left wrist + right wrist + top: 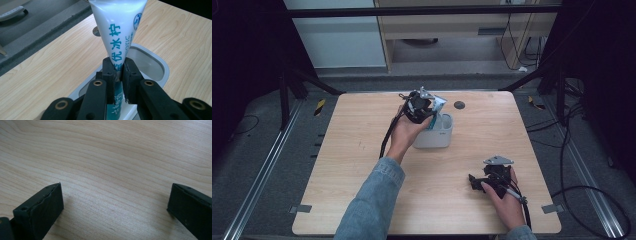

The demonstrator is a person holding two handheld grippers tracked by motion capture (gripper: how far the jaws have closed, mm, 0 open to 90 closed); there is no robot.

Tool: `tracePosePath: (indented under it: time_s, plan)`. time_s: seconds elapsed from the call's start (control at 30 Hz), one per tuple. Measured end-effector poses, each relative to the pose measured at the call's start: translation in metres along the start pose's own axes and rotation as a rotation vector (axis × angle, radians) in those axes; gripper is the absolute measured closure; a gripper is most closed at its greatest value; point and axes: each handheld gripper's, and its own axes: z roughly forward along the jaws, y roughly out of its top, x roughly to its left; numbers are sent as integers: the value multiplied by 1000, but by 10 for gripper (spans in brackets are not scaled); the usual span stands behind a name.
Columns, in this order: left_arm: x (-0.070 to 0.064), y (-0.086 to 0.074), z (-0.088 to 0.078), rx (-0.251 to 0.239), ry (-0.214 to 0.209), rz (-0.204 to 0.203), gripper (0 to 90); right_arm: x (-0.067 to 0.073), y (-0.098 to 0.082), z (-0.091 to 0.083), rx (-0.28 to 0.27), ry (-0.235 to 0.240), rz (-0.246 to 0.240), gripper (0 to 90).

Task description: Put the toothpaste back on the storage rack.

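The left tool is clamping a white tube with teal lettering, holding it over the white container near the worktop centre. At five o'clock, the right tool is resting with jaws wide.

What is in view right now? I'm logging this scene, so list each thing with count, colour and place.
tube: one, white with teal lettering, clamped in the left gripper above the container
container: one, white, open-topped, near the table's middle
table: one, light wood, under everything
round mark: one, dark, on the table's far side, right of the container
left gripper: one, black, jaws shut on the tube
right gripper: one, black, jaws open just above bare wood at the near right
sleeve: one, blue denim, on the left forearm
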Motion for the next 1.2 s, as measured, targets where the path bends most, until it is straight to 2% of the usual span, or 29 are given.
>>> tracePosePath:
  time_s: [1.2]
  plan:
    - [-4,-6,12,33,-9,9,812,0,0,0,0,0,0,4]
